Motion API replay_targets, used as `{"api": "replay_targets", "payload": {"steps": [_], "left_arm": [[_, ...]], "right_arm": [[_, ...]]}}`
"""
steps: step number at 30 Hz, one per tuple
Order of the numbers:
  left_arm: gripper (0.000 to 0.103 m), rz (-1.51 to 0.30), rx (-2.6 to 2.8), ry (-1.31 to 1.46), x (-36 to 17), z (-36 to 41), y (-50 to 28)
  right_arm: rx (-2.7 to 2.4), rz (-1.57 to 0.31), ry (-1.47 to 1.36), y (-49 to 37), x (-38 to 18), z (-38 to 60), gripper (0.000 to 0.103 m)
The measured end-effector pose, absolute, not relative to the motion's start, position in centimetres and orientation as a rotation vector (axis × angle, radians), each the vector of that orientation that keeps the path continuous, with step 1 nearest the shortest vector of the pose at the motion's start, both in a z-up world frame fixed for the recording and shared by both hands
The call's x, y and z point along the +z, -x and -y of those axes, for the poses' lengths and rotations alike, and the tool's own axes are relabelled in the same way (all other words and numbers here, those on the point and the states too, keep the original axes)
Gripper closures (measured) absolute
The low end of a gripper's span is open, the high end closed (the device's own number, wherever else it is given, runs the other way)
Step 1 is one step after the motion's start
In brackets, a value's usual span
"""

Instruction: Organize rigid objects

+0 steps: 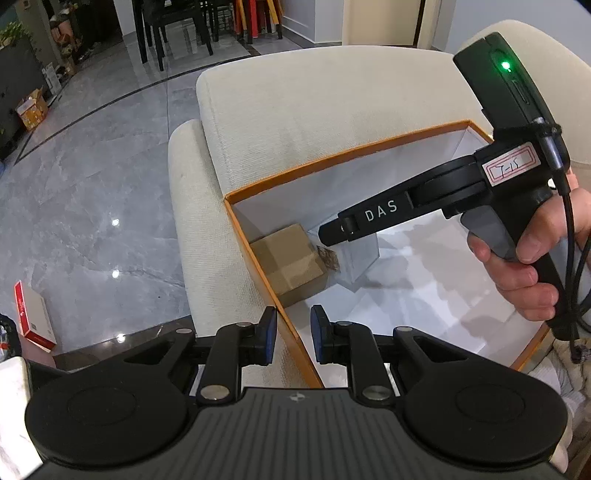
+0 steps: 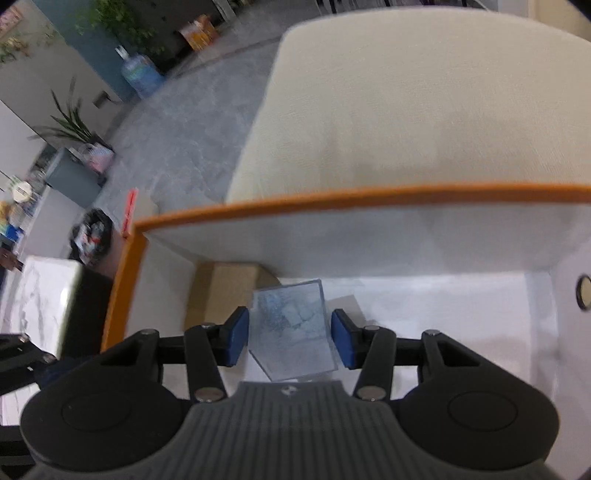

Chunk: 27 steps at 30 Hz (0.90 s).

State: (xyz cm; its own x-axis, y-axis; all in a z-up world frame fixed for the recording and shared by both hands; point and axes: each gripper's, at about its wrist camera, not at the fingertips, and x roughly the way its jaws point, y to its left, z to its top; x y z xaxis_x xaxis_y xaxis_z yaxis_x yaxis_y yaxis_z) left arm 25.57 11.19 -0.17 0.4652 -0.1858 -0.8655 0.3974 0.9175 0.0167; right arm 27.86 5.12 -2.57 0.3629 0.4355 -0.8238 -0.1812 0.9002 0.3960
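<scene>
A white box with an orange rim (image 1: 332, 155) (image 2: 369, 195) lies open on a cream sofa. In its far left corner sits a small cardboard box (image 1: 288, 262) (image 2: 221, 291). Next to it is a clear plastic box (image 1: 360, 264) (image 2: 291, 332), tilted, with my right gripper (image 2: 290, 336) shut on it inside the big box. The left wrist view shows that gripper (image 1: 334, 240) from the side, held by a hand (image 1: 535, 266). My left gripper (image 1: 293, 332) hovers over the box's near left rim, its blue pads a narrow gap apart with nothing held.
The cream sofa cushion (image 1: 314, 103) rises behind the box, with an armrest (image 1: 199, 229) on the left. Grey tiled floor (image 1: 92, 184) lies beyond, with a red and white carton (image 1: 33, 317) on it. Dark chairs (image 1: 173, 22) stand far back.
</scene>
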Motion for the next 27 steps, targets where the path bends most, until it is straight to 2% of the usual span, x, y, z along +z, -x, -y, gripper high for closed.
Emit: {"api": "replay_targets", "payload": {"steps": [14, 27], "left_arm": [[0.082, -1.03, -0.339, -0.24, -0.6, -11.5, -25.5], [0.083, -1.017, -0.343, -0.237, -0.4, -11.8, -24.8]], "right_arm": [[0.388, -1.35, -0.378, -24.5, -2.8, -3.1, 0.055], [0.444, -1.35, -0.483, -25.2, -3.3, -6.0, 0.053]]}}
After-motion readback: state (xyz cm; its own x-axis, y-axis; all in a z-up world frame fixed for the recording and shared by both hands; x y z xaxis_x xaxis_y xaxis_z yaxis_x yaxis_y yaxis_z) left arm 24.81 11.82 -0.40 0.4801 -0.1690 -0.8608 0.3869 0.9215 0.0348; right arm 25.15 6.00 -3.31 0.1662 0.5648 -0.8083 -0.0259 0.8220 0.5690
